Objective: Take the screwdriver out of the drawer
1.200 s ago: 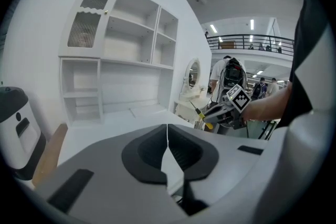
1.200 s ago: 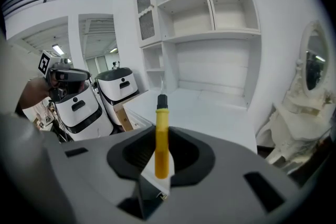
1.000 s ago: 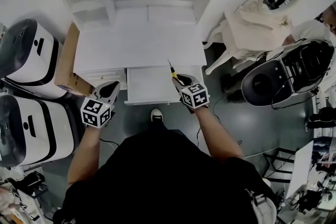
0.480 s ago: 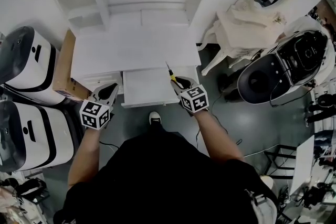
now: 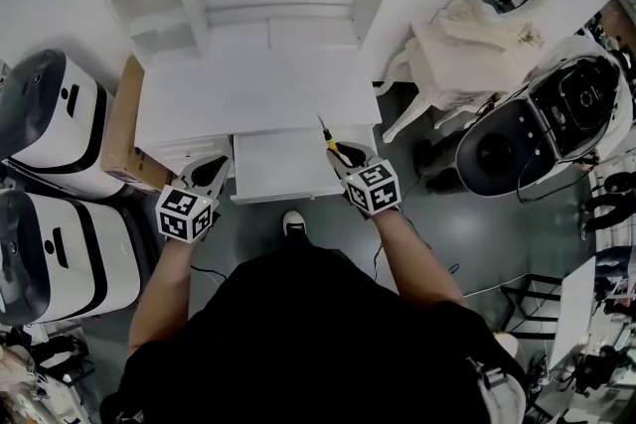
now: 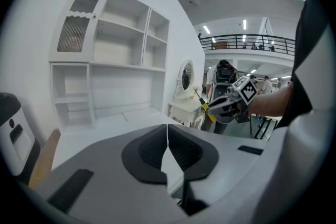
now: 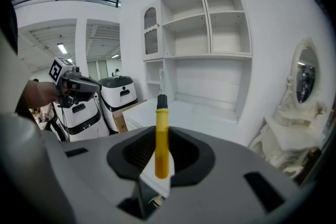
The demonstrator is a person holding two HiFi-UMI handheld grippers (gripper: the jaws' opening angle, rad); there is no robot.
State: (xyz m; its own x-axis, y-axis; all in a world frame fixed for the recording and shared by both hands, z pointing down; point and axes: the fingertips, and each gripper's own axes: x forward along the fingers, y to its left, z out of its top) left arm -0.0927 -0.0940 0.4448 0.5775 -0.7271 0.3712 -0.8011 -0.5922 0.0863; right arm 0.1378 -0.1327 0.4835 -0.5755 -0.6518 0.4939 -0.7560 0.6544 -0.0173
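White desk [image 5: 248, 89]; right gripper [image 5: 343, 154] above drawer [image 5: 278, 169], clamping screwdriver [image 5: 330, 144].

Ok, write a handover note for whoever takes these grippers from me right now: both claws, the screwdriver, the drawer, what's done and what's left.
Left claw: shut, nothing in it, held by the drawer's left front corner.
Right claw: shut on the yellow handle of the screwdriver, shaft pointing toward the desk.
Drawer: pulled open under the desk; the part in view looks bare.
Done: screwdriver gripped and held in the air over the drawer's right side.
Left: carry it clear and set it down, probably on the desk. The drawer is not yet closed.
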